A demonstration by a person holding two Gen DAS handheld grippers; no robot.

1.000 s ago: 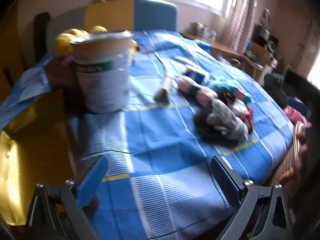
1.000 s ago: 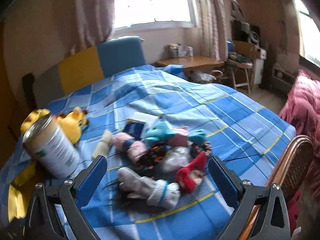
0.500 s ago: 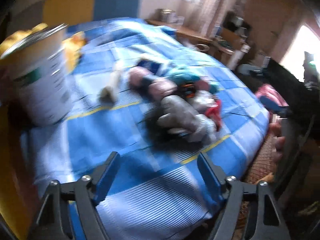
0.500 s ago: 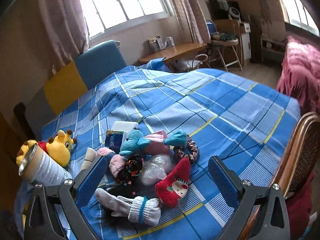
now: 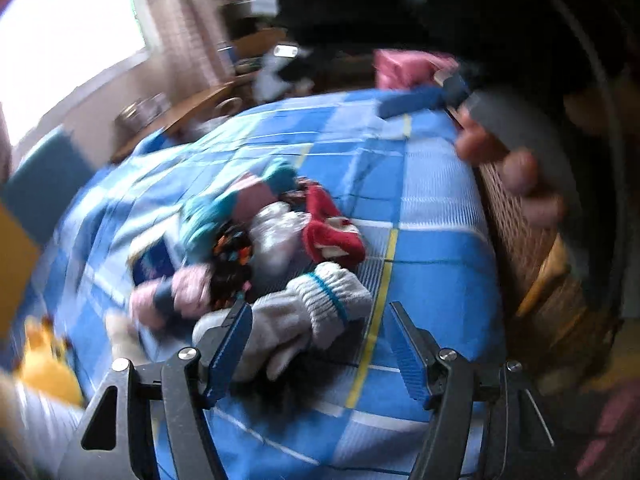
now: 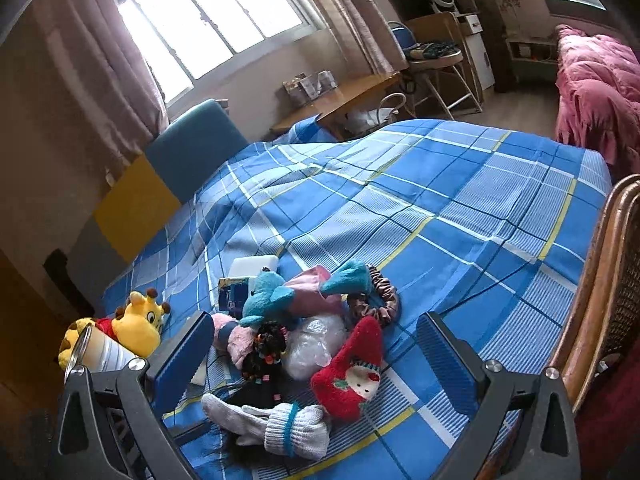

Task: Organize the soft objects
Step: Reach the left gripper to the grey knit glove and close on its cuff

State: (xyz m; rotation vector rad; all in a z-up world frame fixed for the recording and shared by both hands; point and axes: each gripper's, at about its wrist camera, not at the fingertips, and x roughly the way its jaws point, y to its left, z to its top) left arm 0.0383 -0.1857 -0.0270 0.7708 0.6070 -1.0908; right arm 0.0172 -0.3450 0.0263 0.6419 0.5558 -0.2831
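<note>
1. Progress: little is judged done. The soft things are heaped, unsorted, on the bed (image 6: pixel 460 200).
2. Left gripper (image 5: pixel 320 344): its jaws have just been closing and stand part open; the grey mitten (image 5: pixel 304 320) lies between them, not yet pinched.
3. Right gripper (image 6: pixel 316 356): jaws released, nothing held, poised over the heap.
4. Heap: red sock (image 6: pixel 352 376), teal plush (image 6: pixel 276 292), scrunchie (image 6: pixel 376 296).
5. Surroundings: a can (image 6: pixel 100 354) and yellow plush (image 6: pixel 140 320) are set apart. The mitten overlies dark hair, which may snag.

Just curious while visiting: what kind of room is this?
Most likely a bedroom: a bed under a blue plaid cover, curtains at the window, and a small desk beside it.
</note>
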